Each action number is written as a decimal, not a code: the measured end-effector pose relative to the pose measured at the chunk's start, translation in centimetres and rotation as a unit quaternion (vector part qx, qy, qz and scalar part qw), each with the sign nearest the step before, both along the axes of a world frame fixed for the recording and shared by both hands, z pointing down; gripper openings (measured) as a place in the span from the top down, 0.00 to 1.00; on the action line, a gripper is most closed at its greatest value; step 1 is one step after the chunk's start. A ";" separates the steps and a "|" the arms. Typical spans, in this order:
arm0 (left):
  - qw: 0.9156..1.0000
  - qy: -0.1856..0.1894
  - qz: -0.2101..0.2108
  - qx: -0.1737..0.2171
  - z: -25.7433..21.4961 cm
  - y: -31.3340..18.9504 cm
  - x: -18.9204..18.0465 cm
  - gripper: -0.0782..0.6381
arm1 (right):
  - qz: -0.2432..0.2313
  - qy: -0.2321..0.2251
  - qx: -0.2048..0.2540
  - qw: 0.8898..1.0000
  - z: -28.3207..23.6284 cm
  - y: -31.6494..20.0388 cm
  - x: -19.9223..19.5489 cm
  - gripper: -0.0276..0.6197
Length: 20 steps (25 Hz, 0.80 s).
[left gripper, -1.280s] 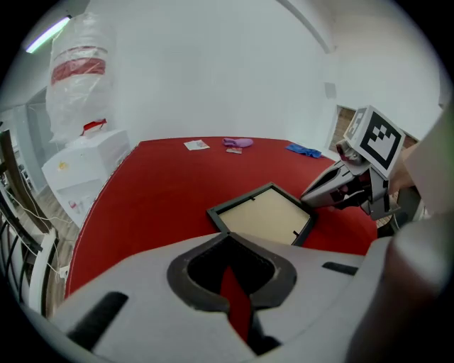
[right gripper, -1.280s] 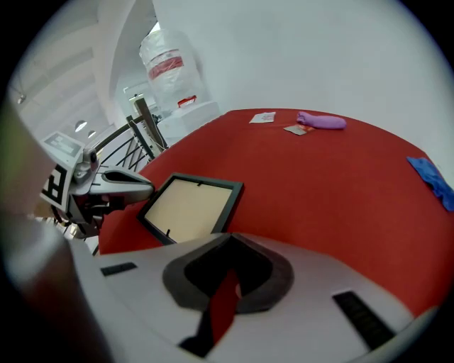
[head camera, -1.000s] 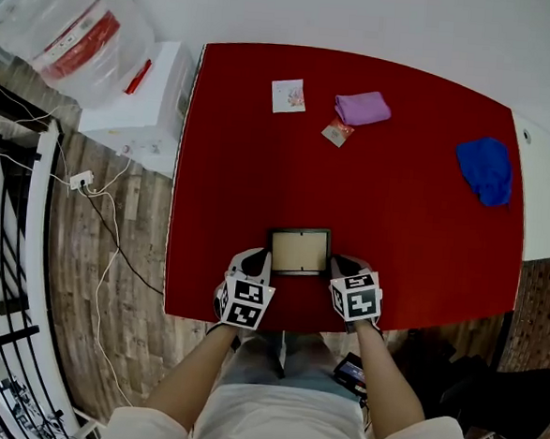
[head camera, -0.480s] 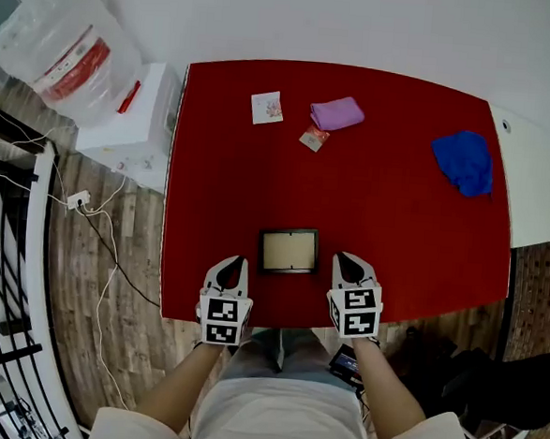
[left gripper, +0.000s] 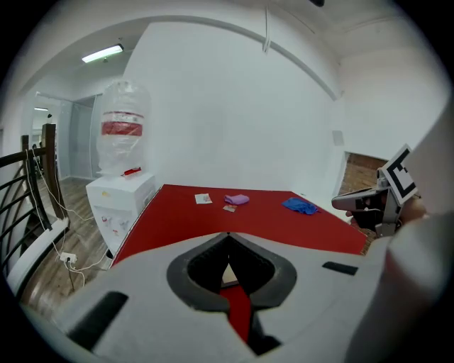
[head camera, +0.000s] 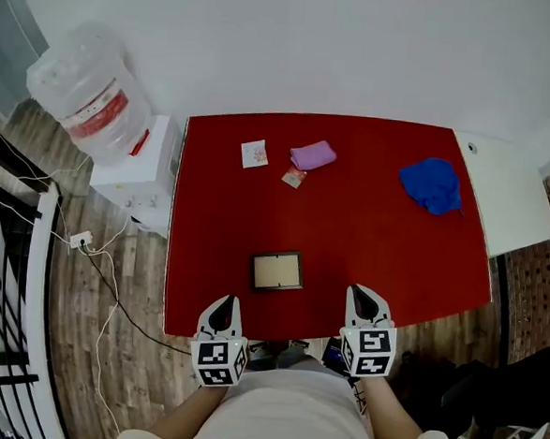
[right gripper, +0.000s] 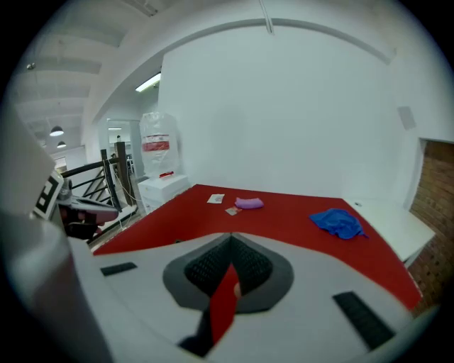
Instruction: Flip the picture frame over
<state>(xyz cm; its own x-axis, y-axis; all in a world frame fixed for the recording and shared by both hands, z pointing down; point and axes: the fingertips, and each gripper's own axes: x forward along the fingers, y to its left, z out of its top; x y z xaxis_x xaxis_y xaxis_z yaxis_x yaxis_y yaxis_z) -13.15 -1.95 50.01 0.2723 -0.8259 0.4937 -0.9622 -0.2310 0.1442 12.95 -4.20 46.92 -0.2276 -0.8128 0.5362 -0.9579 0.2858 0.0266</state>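
The picture frame [head camera: 277,271], black-edged with a beige panel facing up, lies flat on the red table [head camera: 394,260] near its front edge. My left gripper [head camera: 221,314] hangs at the front edge, down-left of the frame and apart from it, its jaws together on nothing. My right gripper [head camera: 363,302] is level with it to the frame's right, also shut and empty. In the left gripper view a sliver of the frame [left gripper: 227,273] shows behind the left gripper [left gripper: 228,237]. The right gripper [right gripper: 230,241] view shows only red table past its tips.
At the table's far side lie a white card [head camera: 254,153], a purple cloth [head camera: 312,155], a small packet [head camera: 294,176] and a blue cloth [head camera: 431,184]. A white cabinet [head camera: 132,176] with a water bottle [head camera: 82,97] stands left; a white side table [head camera: 507,197] stands right.
Both grippers have drawn back from the frame's sides to the table's front edge and moved apart. The frame stays flat on the table. The head view now shows more of the room.
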 end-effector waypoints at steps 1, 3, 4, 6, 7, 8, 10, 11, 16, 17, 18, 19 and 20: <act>1.000 0.000 0.000 0.007 -0.5 0.0 0.1 0.88 | 0.007 0.009 0.009 1.000 -0.5 -0.1 1.4 0.95; 1.000 -0.002 0.001 0.019 -1.4 0.0 0.2 0.88 | 0.031 0.039 0.027 0.998 -1.6 -0.3 5.1 0.95; 1.000 -0.003 0.002 0.024 -1.7 -0.1 0.3 0.88 | 0.046 0.054 0.034 0.997 -2.4 -0.3 7.2 0.95; 1.000 -0.004 0.001 0.029 -2.2 -0.1 0.4 0.88 | 0.073 0.062 0.044 0.994 -4.3 0.1 10.4 0.95; 1.000 -0.004 0.000 0.030 -2.4 0.0 0.4 0.88 | 0.081 0.052 0.046 0.994 -5.2 0.6 11.2 0.95; 1.000 -0.003 0.000 0.030 -2.5 0.2 0.4 0.88 | 0.084 0.035 0.046 0.995 -6.1 1.1 11.2 0.95; 1.000 -0.002 0.001 0.028 -2.8 0.5 0.7 0.88 | 0.073 -0.002 0.041 0.997 -7.0 2.1 9.2 0.95; 1.000 -0.003 0.002 0.027 -3.0 0.6 0.8 0.88 | 0.062 -0.022 0.036 0.997 -7.0 2.5 7.4 0.95; 1.000 -0.008 0.002 0.025 -3.4 1.1 1.5 0.88 | 0.020 -0.085 0.017 0.996 -4.8 2.9 -1.6 0.95; 1.000 -0.008 0.000 0.024 -3.4 1.2 1.5 0.88 | 0.014 -0.090 0.014 0.996 -4.3 2.9 -2.9 0.95; 1.000 -0.008 -0.002 0.022 -3.3 1.2 1.6 0.88 | 0.008 -0.095 0.010 0.995 -3.7 2.8 -4.1 0.95; 1.000 -0.008 -0.002 0.021 -3.2 1.3 1.7 0.88 | 0.000 -0.096 0.006 0.995 -3.2 2.7 -5.1 0.95; 1.000 -0.008 -0.001 0.020 -3.2 1.3 2.0 0.88 | -0.008 -0.093 0.004 0.996 -2.8 2.6 -6.0 0.95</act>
